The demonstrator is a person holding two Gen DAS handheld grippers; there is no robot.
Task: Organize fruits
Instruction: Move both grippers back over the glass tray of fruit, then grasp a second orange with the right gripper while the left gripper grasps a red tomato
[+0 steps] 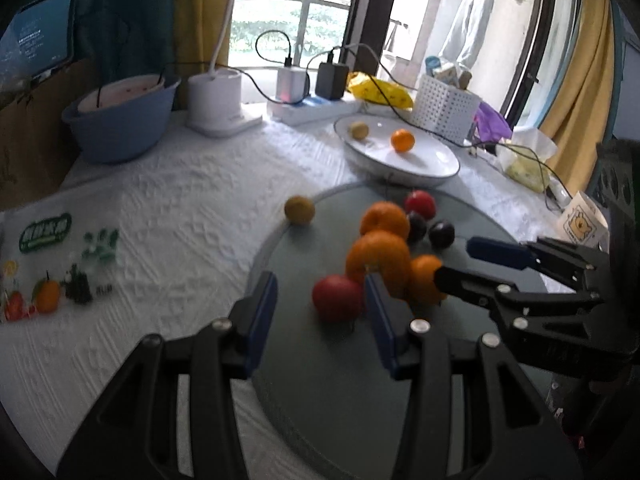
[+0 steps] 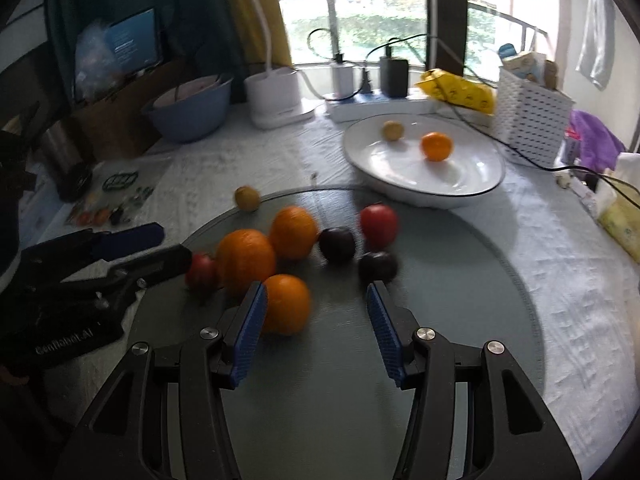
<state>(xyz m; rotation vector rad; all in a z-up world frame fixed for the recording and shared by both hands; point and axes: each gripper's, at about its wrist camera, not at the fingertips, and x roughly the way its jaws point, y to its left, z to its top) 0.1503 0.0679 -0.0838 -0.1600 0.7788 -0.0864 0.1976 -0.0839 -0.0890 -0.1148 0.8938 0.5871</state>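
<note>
A round grey board holds three oranges, two red fruits, two dark plums and a yellow-brown fruit at its far edge. My left gripper is open around the near red fruit. My right gripper is open, its left finger beside the nearest orange; it also shows in the left wrist view. A white plate behind holds a small orange and a yellowish fruit.
At the back stand a blue bowl, a white lamp base, chargers with cables on a power strip, a yellow bag and a white perforated basket. A printed plastic bag lies left. Tissues lie right.
</note>
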